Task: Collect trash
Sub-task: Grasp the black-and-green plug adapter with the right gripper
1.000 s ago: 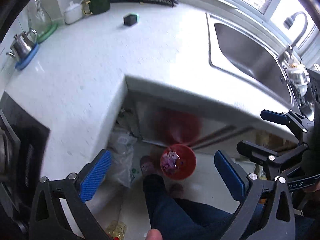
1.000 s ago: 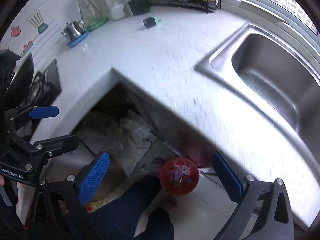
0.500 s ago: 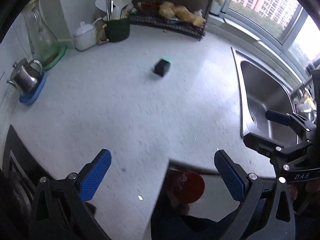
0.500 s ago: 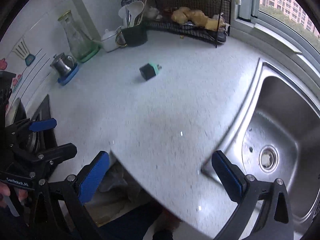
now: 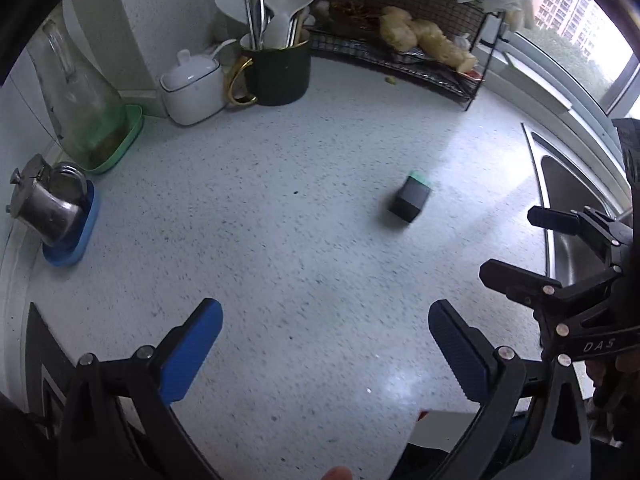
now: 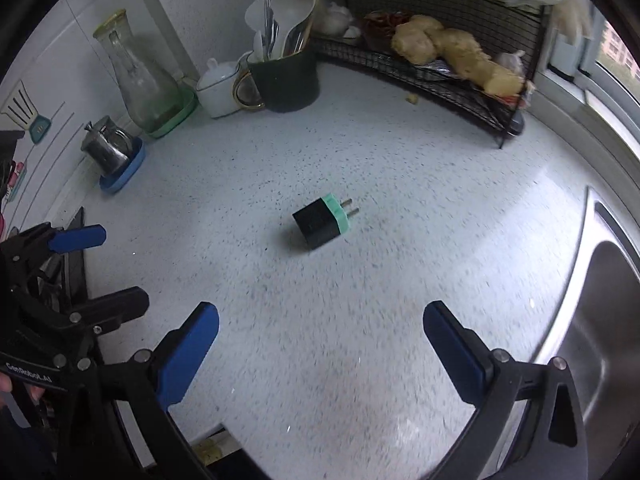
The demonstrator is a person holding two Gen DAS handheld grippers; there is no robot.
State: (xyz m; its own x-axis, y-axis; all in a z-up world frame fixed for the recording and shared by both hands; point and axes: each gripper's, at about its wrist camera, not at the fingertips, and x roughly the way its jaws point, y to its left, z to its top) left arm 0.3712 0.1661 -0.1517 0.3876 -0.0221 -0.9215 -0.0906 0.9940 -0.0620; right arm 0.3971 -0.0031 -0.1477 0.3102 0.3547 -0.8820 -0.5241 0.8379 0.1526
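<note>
Both the left claw (image 5: 325,344) and the right claw (image 6: 320,350) hang spread and empty above the speckled surface (image 6: 360,280). Ahead of the right claw, well apart, lies a black-and-green plug (image 6: 323,221), untouched. Judging by this, that pickup is not yet begun.

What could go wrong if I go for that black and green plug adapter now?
The small black and green plug adapter lies alone on the slick speckled countertop; open right gripper fingers could push it rather than pinch it. Its metal prongs point toward the wire rack, so a sideways grip may slip.
</note>
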